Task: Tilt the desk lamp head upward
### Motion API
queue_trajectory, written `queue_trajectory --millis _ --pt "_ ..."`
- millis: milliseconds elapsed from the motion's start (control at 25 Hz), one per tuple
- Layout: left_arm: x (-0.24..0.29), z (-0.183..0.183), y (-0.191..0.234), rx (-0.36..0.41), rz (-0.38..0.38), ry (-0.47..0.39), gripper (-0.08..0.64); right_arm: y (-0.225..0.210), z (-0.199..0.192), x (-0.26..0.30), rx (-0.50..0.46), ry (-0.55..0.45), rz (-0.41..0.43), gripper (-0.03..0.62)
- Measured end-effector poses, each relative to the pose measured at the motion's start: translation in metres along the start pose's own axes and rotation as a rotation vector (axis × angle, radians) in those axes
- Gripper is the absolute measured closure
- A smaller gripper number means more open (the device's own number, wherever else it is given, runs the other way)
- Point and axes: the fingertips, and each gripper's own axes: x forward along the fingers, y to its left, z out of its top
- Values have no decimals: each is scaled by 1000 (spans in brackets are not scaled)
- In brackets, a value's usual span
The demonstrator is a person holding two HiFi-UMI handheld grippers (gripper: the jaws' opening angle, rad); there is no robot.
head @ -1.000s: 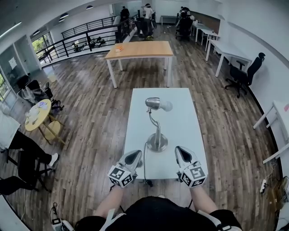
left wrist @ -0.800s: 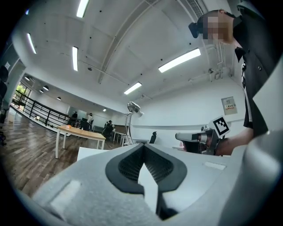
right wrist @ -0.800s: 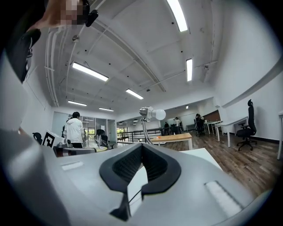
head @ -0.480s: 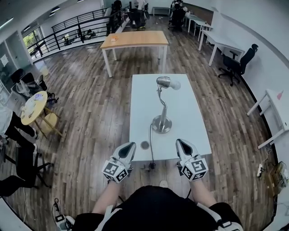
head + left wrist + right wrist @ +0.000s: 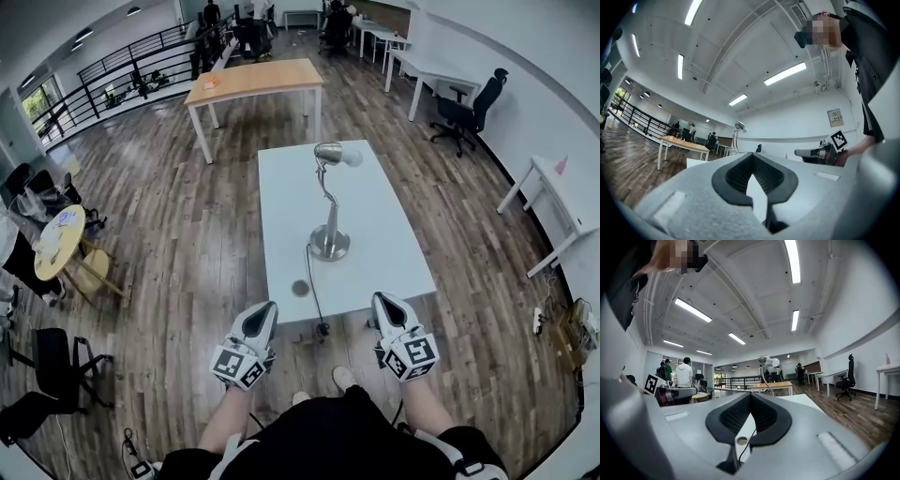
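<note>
On the head view my left claw (image 5: 261, 314) and right claw (image 5: 386, 307) are both pinched shut and empty at the near edge of the bench (image 5: 281, 187). The lamp (image 5: 329, 202) stands well ahead, between them. The left gripper view shows closed jaws and the lamp far ahead, and the right gripper view shows the same, with the cord (image 5: 746, 448) just ahead. I judge that going in shut could topple the lamp, or snag the cord and drag it.
</note>
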Motion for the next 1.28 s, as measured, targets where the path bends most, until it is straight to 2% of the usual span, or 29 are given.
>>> queue_trajectory --millis 160,360,600,760,880,1040,1280 --pt "-4 -3 -3 -4 20 -2 560 -4 2 -10 -4 -4 -3 588" --pt "3 -10 -9 3 56 11 560 -18 -2 -4 -30 34 35 588" --pt "11 -3 -19 -4 85 -16 560 -32 5 2 -26 24 70 588" --pt "7 -11 -24 32 113 15 560 -27 7 8 -117 28 99 588" --pt "7 -11 -21 12 142 18 560 -25 11 12 -91 8 129 588" --pt "11 -8 -24 9 130 16 560 -31 13 12 -74 -6 123 588" --pt "12 -8 -26 13 123 22 560 -31 12 10 -164 6 108 588"
